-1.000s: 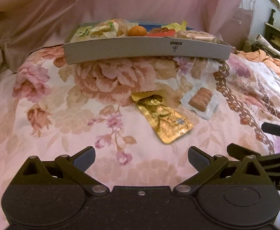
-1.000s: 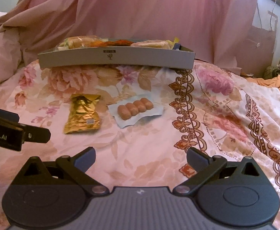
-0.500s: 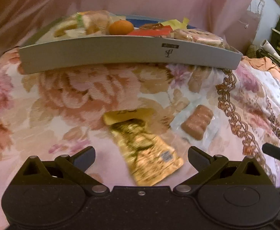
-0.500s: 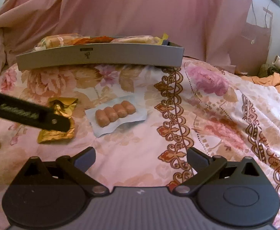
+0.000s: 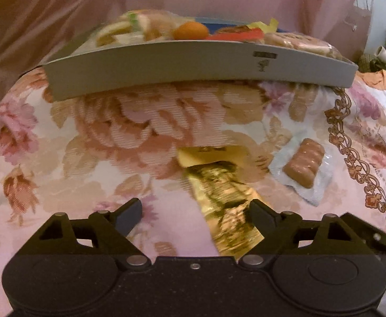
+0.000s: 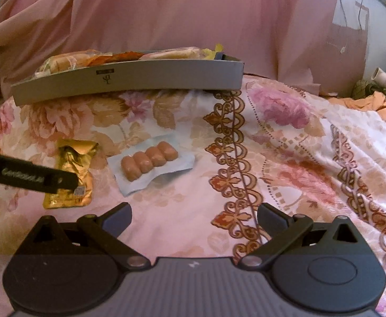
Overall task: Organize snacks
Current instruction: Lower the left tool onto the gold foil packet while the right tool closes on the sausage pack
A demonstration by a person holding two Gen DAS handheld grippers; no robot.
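While the left gripper (image 5: 194, 212) is narrowing its still-wide jaws around the gold packet (image 5: 226, 206) on the bedspread (image 5: 108, 142), apparently not yet pinching it, the right gripper (image 6: 194, 218) is hovering spread and empty near the sausage pack (image 6: 149, 162); the tray (image 5: 193, 66) is waiting beyond.

The floral bedspread (image 6: 312, 174) lay bare and wide to the right of the sausage pack (image 6: 149, 159), so my right gripper (image 6: 194, 218) had free room on that side and straight ahead of its open jaws. On the other side my left gripper (image 5: 195, 215), its jaws just closing a little, reached over the gold packet (image 5: 224, 198), and its finger (image 6: 34, 178) crossed in front of that packet in the right view. The sausage pack sat just beside the gold packet with a narrow strip of cloth between. Farther back the grey tray (image 5: 193, 66), heaped with snacks, walled off the way forward.
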